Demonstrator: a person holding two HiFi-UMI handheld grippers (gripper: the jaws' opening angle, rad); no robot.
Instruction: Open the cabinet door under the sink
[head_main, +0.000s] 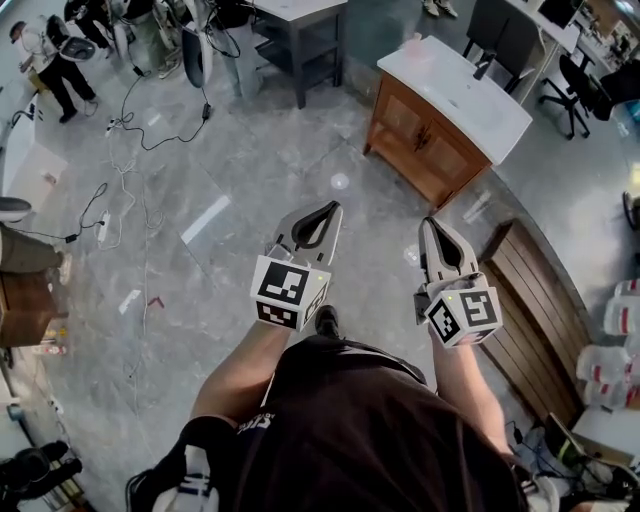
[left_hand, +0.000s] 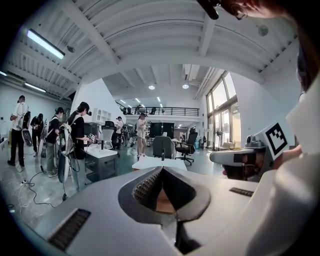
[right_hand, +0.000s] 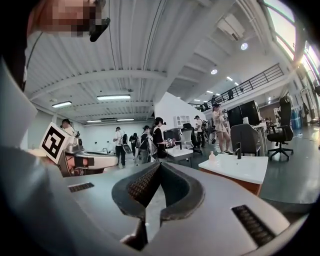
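**On the open grey floor (head_main: 250, 170), well short of the sink unit: both tongs shut, empty**

Obs: person stands mid-room w/ the left gripper (head_main: 330, 210) and the right gripper (head_main: 433, 228) held out in front, side by side. Both prs of jaws are closed tip to tip, nothing betw. them. Task item is the brown wooden cabinet (head_main: 425, 140) under a white rectangular sink top (head_main: 470, 95). It sits ahead and to the right, well apart from both grippers. Its doors look shut. Small dark handles near the centre seam, too small to read their shape.

Risks (my judgement):
1. Jaws arrive shut, so they push on the door instead of taking a handle. They need to open before contact.
2. Handles sit close together at the seam, so tips cld catch both or slip off, and the door stays shut.
3. Cabinet is angled to the person. A pull not square to the hinge may skid the whole unit on the smooth floor.
4. Slatted wooden panel (head_main: 530, 300) lies on the floor to the right, near the approach line: trip hazard.
5. Pale pink bottle (head_main: 414, 46) on the top cld topple if the unit is jolted.
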